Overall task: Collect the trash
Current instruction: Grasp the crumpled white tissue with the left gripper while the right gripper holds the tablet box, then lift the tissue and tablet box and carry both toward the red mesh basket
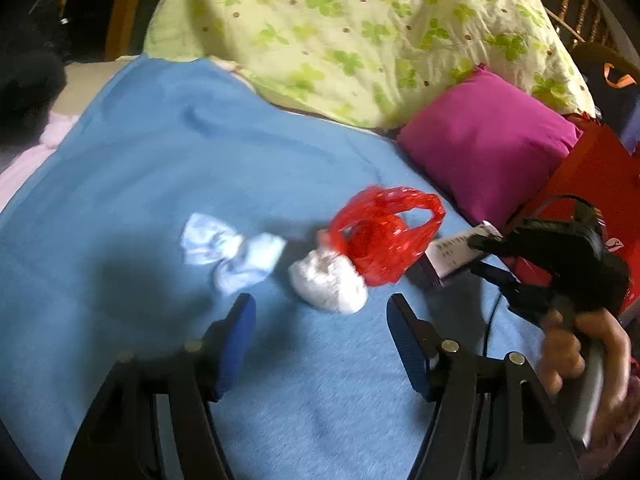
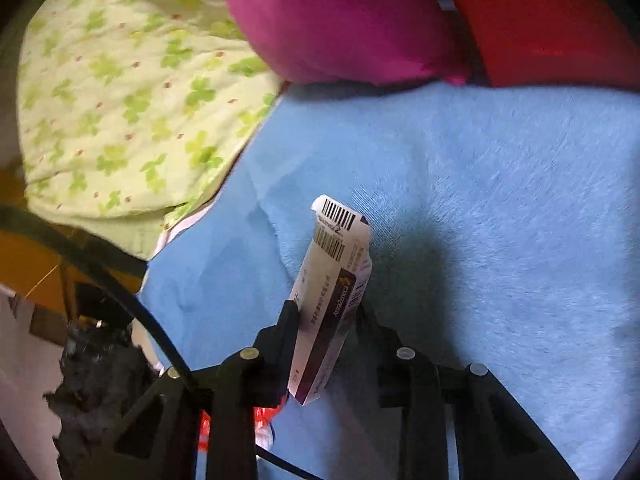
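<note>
Collection barely begun: right gripper pinches the medicine carton above the blue blanket; left gripper is spread, empty; white wad, red bag at its twelve o'clock, pale wrapper at eleven remain.

Sky-blue fleece blanket across the bed. Pale yellow-green quilt, printed with green clovers and small brown dots. Magenta fabric cushion. Translucent red plastic bag; white crumpled tissue wad; pale blue-white twisted tissue. White and maroon cardboard medicine box, black barcodes. Red paper bag. Blue-padded black left claw.
</note>
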Available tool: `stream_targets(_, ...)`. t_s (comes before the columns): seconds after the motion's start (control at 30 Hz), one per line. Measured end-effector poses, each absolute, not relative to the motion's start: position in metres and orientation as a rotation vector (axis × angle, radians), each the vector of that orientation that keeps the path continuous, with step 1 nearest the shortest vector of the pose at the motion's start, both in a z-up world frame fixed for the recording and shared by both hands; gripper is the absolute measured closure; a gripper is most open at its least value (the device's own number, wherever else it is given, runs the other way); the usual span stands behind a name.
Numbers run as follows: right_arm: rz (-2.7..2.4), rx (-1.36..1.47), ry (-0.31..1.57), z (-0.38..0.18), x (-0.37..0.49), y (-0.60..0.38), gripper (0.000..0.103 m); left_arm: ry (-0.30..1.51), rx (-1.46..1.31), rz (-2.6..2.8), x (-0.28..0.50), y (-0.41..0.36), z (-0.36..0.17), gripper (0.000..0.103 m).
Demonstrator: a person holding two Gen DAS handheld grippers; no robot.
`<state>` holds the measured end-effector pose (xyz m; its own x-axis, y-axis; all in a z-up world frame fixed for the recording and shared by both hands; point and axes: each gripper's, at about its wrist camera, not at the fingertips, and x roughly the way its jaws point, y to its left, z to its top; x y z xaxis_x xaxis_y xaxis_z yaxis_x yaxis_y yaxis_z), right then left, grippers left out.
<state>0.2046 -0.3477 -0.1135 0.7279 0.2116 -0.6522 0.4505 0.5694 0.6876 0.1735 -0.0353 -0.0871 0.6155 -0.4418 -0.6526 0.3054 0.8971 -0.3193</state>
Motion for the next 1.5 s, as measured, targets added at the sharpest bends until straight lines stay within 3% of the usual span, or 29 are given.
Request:
stream_targets(0.23, -0.071, 0.914, 0.754, -0.094, 0.156, -0.348, 0.071, 0.872, -0.193, -0.448, 0.203, -0.051, -0.102, 0.035)
stream_targets(0.33, -0.049, 0.861, 0.749, -0.085, 0.134, -0.345, 0.071, 0.891, -0.181, -0.445, 0.209, -0.056, -0.108, 0.056)
stream_targets(0.37, -0.040, 0.848, 0.745, -0.082, 0.126, -0.344, 0.071, 0.903, -0.180, -0.453, 0.210, -0.057, -0.110, 0.069)
stream_targets(0.5, -0.009, 0.819, 0.731, -0.074, 0.100, -0.340, 0.071, 0.892, -0.144, -0.459, 0.202, -0.062, -0.108, 0.074)
stream_targets(1.07, 0.064, 0.613, 0.655, -0.023, 0.009, -0.311, 0.071, 0.903, -0.095, -0.485, 0.092, -0.055, -0.079, 0.075)
stream_targets(1.5, 0.122, 0.515, 0.586, 0.010, -0.048, -0.303, 0.071, 0.863, -0.171, -0.423, 0.013, -0.039, -0.087, 0.075)
